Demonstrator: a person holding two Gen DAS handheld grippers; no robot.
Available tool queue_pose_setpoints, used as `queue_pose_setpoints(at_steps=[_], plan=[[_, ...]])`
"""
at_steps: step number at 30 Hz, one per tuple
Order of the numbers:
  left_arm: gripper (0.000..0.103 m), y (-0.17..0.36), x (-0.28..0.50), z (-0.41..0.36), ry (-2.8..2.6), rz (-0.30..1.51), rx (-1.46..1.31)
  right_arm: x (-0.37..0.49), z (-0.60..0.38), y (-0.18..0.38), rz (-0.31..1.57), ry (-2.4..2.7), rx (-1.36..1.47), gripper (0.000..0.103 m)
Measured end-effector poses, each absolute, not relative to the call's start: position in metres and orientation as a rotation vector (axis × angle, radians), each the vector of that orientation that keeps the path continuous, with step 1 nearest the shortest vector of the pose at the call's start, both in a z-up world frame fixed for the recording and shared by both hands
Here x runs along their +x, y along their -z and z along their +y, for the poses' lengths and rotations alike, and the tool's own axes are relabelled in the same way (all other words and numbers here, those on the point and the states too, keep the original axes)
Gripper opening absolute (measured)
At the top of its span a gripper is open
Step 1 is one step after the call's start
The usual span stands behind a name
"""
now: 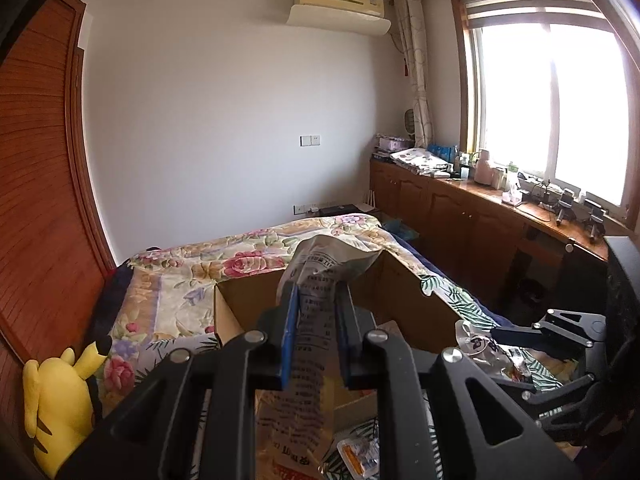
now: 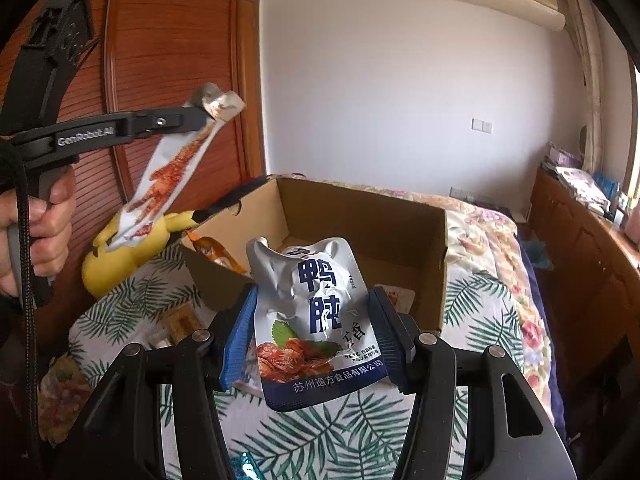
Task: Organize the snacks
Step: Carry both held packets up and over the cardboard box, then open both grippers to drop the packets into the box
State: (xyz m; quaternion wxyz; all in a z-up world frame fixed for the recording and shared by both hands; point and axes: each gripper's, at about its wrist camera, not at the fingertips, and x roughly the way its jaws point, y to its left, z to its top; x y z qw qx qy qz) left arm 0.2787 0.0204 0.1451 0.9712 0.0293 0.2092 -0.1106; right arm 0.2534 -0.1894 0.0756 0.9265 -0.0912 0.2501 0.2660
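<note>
My left gripper [image 1: 316,292] is shut on a long thin silver snack packet [image 1: 316,280] and holds it up above the near wall of an open cardboard box [image 1: 244,300]. In the right wrist view that gripper [image 2: 200,114] is high at the left, with the red-printed packet [image 2: 168,176] hanging from it. My right gripper [image 2: 314,298] is shut on a silver and blue pouch [image 2: 316,312] with large blue characters, raised in front of the box [image 2: 360,220]. An orange packet [image 2: 216,254] lies inside the box at its left.
The box stands on a bed with a floral quilt [image 1: 192,272] and a leaf-print cloth [image 2: 320,432]. Loose snack packets [image 1: 360,452] lie near me. A yellow plush toy [image 2: 120,256] sits left of the box. Wooden cabinets [image 1: 460,216] run along the right wall.
</note>
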Motion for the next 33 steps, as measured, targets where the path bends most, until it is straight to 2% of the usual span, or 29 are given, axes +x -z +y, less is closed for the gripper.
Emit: queue_pose_setpoints(at_steps=[24,33], plan=[[0.015,-0.102,0.33,-0.006,0.172,0.492,0.139,0.321,-0.17,-0.056,0.573,-0.428,-0.185,0.057],[0.018,-0.092,0.343,-0.012,0.173,0.539,0.135,0.341,-0.165,-0.044,0.616,-0.398,-0.188,0.058]])
